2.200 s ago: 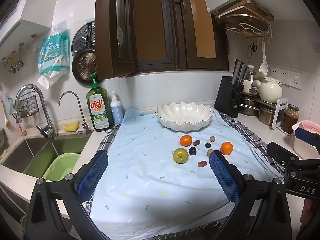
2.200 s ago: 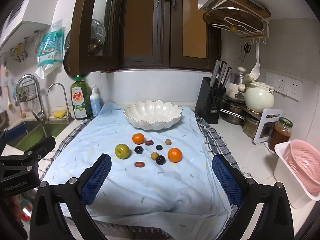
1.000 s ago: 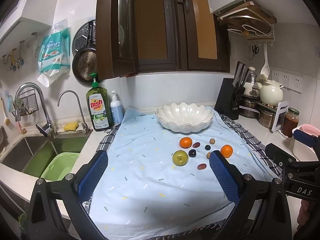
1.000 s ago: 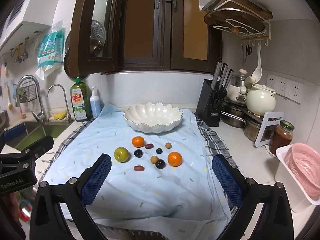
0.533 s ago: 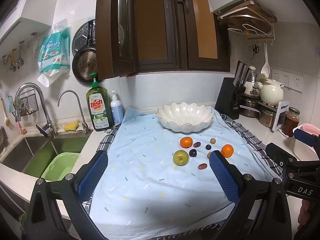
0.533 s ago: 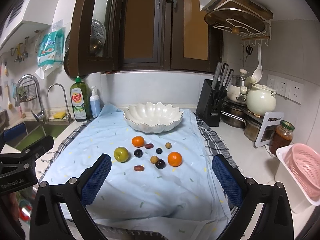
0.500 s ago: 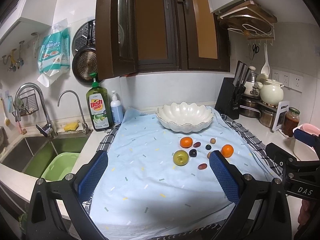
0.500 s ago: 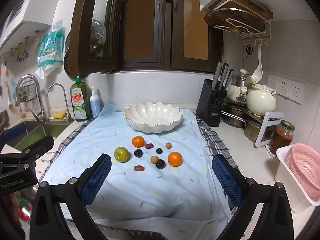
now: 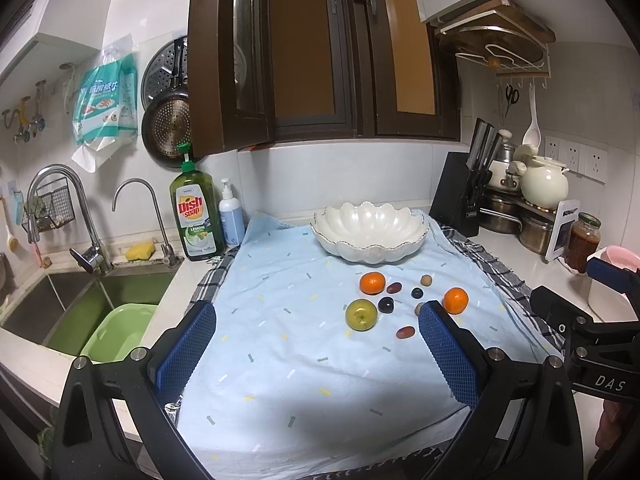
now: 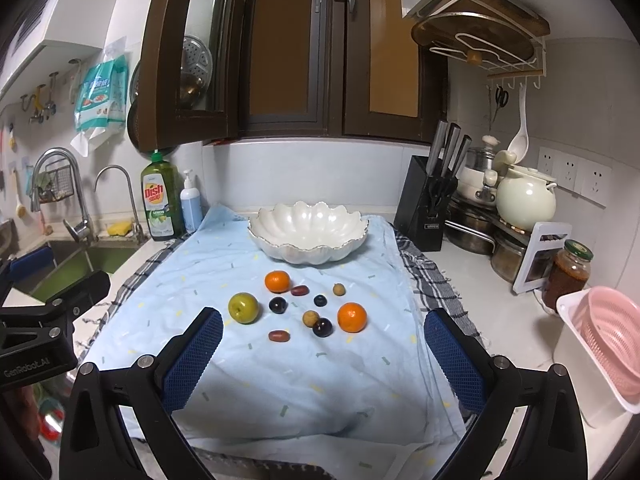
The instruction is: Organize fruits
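Nine fruits (image 10: 297,307) were left loose on the blue cloth (image 10: 280,380), just near of the empty white bowl (image 10: 308,236), while the left gripper (image 9: 316,350) and right gripper (image 10: 323,354) were held wide-jawed and empty, seemingly readied for a first pick.

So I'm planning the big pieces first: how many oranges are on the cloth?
2. One orange lies nearest the bowl, behind the green apple. The other orange lies at the right end of the group, beside a dark plum. None seems hidden.
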Demonstrator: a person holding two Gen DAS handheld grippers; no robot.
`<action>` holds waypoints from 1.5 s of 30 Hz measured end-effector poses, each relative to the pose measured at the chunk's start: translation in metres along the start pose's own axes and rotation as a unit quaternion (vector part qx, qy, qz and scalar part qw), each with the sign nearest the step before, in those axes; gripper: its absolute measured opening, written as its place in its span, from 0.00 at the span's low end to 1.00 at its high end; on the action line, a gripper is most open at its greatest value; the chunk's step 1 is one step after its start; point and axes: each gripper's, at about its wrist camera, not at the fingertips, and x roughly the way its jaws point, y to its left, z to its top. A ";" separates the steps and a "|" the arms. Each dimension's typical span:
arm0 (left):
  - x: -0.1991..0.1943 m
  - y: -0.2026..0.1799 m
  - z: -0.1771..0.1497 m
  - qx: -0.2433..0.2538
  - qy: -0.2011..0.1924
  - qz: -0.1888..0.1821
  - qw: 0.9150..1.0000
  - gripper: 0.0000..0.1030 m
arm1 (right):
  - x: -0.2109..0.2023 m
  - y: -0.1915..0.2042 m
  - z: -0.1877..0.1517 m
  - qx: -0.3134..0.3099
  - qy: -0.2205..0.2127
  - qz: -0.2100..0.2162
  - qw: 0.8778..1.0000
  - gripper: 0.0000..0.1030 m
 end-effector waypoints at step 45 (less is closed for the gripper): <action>0.192 -0.021 -0.009 0.100 0.123 -0.101 0.982 0.85 | 0.182 0.010 -0.017 0.037 0.165 0.005 0.986 0.68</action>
